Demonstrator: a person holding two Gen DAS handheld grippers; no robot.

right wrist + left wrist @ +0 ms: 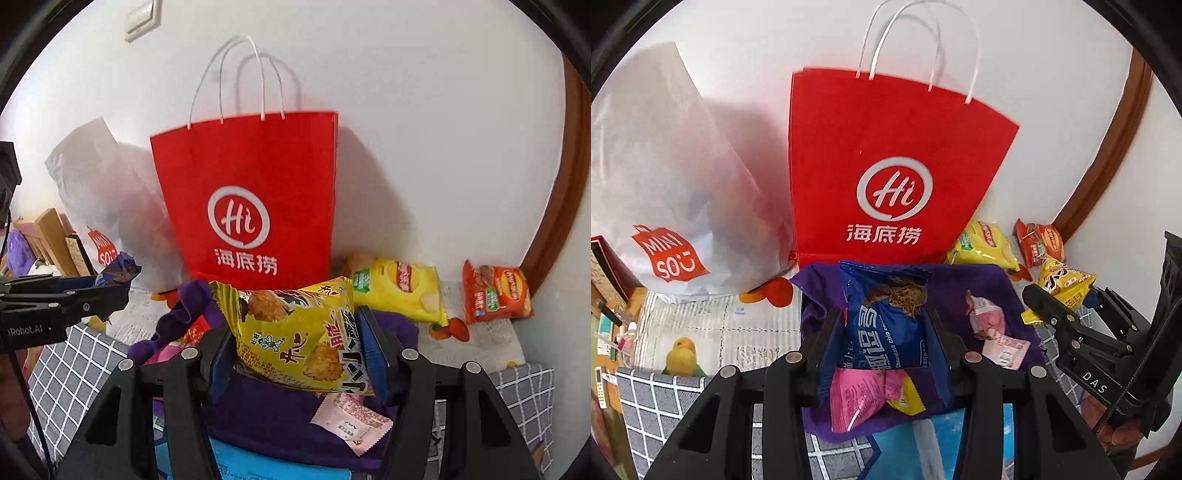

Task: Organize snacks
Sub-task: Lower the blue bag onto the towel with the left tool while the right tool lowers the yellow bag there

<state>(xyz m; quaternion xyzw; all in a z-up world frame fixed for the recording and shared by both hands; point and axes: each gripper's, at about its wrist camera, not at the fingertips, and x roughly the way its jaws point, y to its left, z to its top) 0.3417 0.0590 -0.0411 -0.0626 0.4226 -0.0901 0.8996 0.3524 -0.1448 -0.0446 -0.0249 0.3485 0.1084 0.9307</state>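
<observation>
A tall red paper bag [251,192] with white cord handles and a white "Hi" logo stood upright against a white wall [424,129], at the back of the surface. Just to its left leaned a white plastic shopping bag [665,177] with a red label. In front of both lay a purple cloth [1004,291], spread over a patterned covering, with a grey checked mat [650,402] at the near edge.

The left gripper [882,332] was closed partway on a blue packet of chocolate chip cookies [882,314], one pad pressed to each side, holding it above the purple cloth just in front of the red bag. The right gripper [299,354] was likewise closed partway on a yellow snack packet [295,332], gripped from both sides and held above the cloth, tilted down to the right.

To the right of the red bag, a yellow crisp packet [402,291] lay against the wall, and an orange crisp packet [495,295] lay farther right, well apart from it.

On the cloth rested smaller wrappers: a bright pink sachet [853,398] under the blue packet, a small pink-and-white sweet packet [988,321] to its right, and a pale pink sachet [351,421] near the front edge.
</observation>
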